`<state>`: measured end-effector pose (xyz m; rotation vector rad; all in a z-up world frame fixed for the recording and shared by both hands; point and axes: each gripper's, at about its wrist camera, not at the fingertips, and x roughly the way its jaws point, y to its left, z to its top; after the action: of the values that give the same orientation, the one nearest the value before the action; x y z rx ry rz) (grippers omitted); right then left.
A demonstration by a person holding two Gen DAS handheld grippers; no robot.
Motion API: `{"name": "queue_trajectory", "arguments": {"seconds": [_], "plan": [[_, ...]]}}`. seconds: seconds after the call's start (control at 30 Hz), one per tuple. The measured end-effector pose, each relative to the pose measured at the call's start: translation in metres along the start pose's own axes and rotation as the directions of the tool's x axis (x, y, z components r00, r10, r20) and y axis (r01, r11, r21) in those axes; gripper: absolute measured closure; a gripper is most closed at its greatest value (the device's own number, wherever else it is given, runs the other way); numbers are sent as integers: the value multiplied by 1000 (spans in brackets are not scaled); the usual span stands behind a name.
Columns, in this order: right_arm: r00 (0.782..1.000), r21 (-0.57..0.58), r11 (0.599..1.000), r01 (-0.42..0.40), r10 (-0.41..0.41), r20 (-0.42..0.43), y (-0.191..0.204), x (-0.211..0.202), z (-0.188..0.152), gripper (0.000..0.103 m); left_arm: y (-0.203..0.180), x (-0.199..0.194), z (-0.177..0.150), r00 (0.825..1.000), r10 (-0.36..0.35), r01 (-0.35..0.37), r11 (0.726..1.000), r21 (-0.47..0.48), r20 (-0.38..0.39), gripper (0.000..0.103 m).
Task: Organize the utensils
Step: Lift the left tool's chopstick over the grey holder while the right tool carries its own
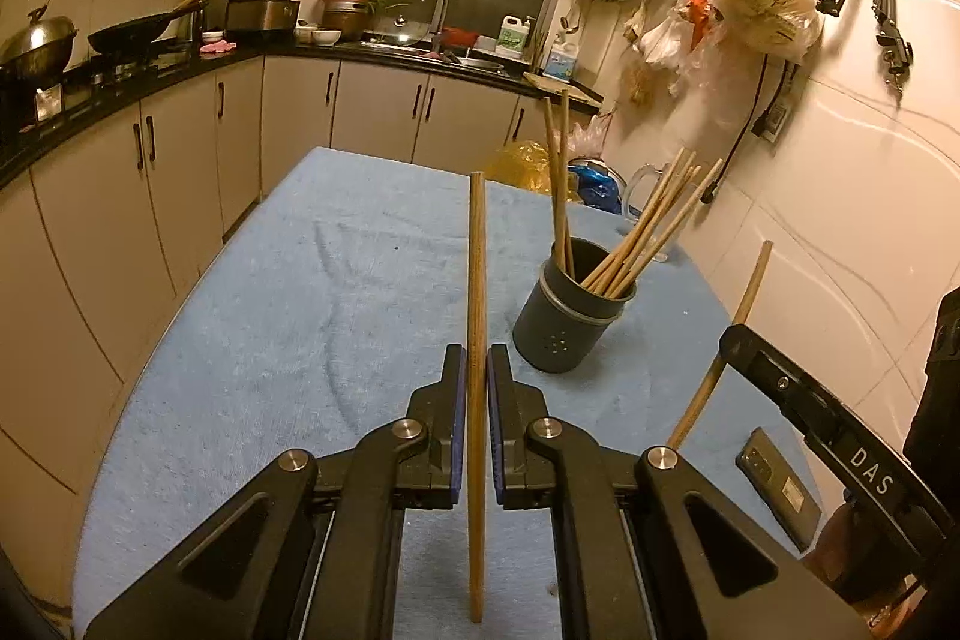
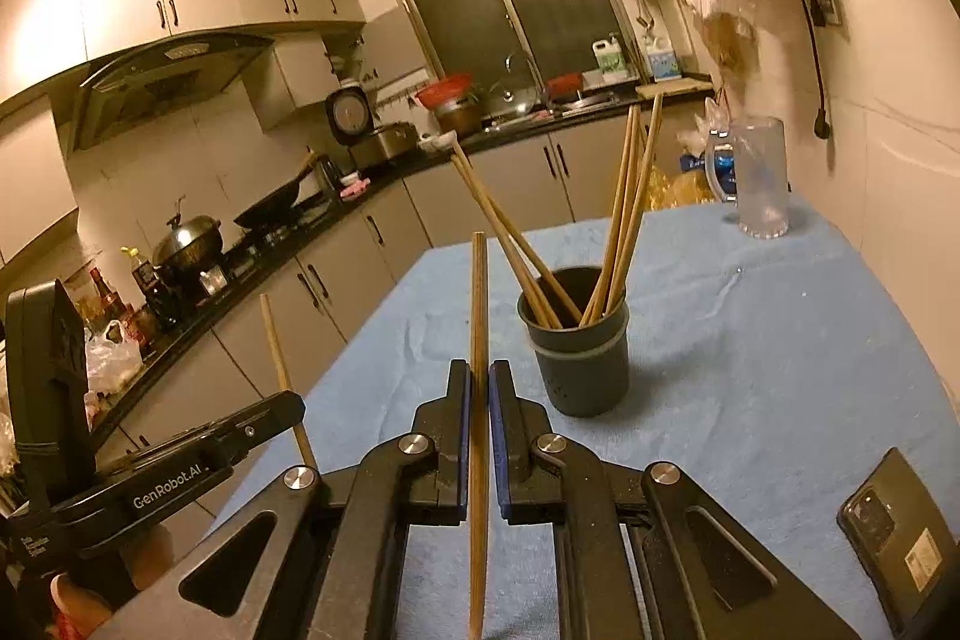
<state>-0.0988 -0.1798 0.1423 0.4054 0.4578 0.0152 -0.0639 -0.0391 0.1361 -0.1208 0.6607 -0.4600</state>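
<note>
Altogether: two grippers, left gripper [image 1: 477, 370] and right gripper [image 2: 479, 388], each clamped one chopstick [image 1: 477, 280]; seven more in holder [image 1: 567, 334]; labels "DAS", "GenRobot.AI".

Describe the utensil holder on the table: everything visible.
The holder is a dark grey round cup with a lighter band below the rim and small holes near its base. It stands upright on the blue cloth, right of centre. Several wooden chopsticks lean inside, fanning two ways. No hand-held gripper touches it.
</note>
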Motion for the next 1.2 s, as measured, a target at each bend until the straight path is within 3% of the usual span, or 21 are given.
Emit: {"name": "queue_trajectory", "arguments": {"seconds": [1.2], "plan": [[998,21,1000,9,-10,55,-5,-26,1,96,-8,-11,3,1000,13,-14,1000,17,13,97]]}}
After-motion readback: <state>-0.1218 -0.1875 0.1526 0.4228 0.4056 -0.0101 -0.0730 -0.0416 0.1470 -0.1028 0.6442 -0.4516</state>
